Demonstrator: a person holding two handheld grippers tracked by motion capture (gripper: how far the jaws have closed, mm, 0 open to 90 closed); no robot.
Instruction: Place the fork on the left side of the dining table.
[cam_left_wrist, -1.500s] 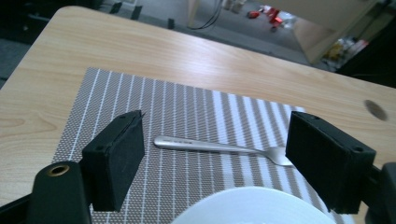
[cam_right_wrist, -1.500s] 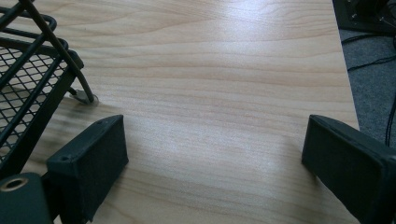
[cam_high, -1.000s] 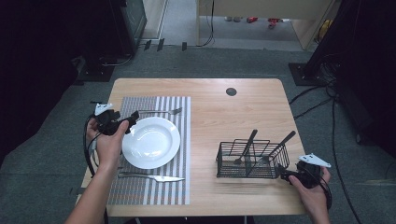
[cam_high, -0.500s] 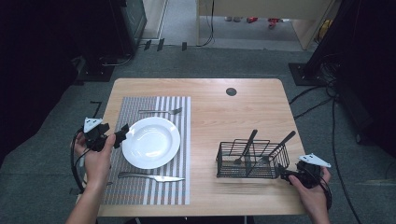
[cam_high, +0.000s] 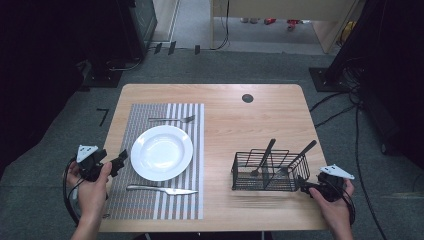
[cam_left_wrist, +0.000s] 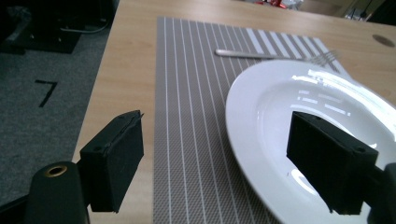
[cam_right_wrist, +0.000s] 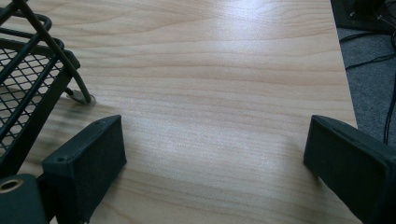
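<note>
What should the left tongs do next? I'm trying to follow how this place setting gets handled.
Probably ease forward and close on the near rim of the white plate. The left tongs are open and hold nothing, level with the plate's left edge on the striped placemat; one jaw already stands over the rim. The fork and knife lie farther off.

Black two-jawed tool (cam_high: 121, 161) in each hand, grey three-cornered plates, trailing cables.

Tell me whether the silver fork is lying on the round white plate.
No, the silver fork lies on the striped grey placemat beyond the round white plate, clear of its rim.
</note>
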